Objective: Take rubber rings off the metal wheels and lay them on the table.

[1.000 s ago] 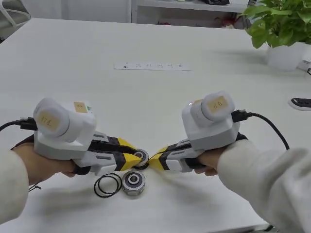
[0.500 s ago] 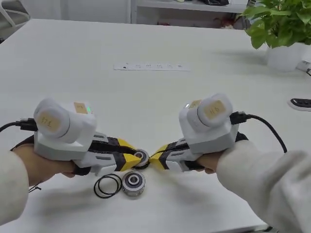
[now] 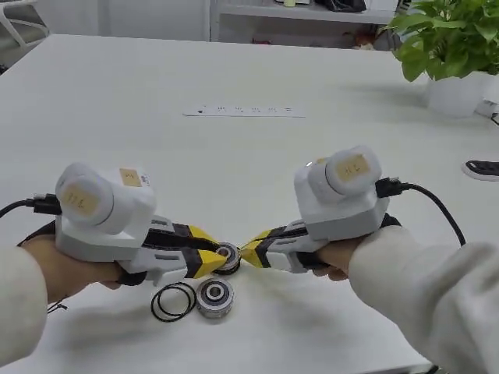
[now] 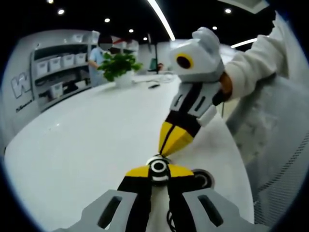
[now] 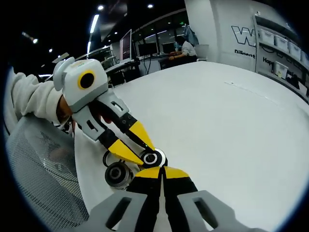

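Pinching the wheel (image 3: 228, 254), left claw (image 3: 219, 259) holds its bore upward.

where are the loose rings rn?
Head view: the rings lie flat on the table near its front edge, right beside the free wheel on its left, just below the left gripper in frame.

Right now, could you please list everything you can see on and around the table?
held wheel: one, metal, between the gripper tips
loose wheel: one, metal, on the table nearer the person
rubber rings: apparently two, black, flat beside the loose wheel
flat strip: one, white, mid-table
plant: one, green, white pot, far right
table: one, white
left gripper: yellow-black tips, clamped on the held wheel
right gripper: yellow-black tips, closed, at that wheel
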`<act>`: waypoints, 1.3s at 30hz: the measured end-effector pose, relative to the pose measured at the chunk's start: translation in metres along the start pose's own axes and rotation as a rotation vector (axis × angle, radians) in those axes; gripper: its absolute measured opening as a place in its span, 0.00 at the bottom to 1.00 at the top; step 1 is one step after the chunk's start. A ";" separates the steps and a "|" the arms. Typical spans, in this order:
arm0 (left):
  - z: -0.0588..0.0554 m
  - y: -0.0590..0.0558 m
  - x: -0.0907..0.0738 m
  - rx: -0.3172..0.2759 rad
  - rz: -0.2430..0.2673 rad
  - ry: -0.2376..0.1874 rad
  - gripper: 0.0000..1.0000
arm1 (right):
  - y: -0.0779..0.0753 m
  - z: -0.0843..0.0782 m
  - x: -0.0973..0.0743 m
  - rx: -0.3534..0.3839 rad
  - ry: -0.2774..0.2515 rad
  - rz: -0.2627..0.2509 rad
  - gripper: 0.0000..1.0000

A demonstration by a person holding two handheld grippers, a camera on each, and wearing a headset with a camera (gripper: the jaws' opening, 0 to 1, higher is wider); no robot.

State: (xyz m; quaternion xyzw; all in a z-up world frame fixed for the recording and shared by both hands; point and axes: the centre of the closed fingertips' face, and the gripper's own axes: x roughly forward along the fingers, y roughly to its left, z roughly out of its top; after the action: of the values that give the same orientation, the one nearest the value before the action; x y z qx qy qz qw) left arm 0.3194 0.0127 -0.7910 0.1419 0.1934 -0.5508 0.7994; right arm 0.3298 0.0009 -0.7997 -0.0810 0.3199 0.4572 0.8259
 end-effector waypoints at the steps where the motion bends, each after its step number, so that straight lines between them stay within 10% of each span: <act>1: 0.000 0.000 0.000 0.000 -0.001 0.000 0.12 | 0.001 -0.001 -0.001 0.005 0.001 0.002 0.00; 39: 0.000 -0.001 0.001 0.011 -0.001 -0.003 0.13 | 0.015 0.010 -0.003 0.046 -0.035 0.056 0.00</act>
State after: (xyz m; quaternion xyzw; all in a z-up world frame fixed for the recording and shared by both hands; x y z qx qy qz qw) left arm 0.3189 0.0121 -0.7915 0.1453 0.1896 -0.5526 0.7985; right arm 0.3210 0.0110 -0.7877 -0.0450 0.3181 0.4740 0.8198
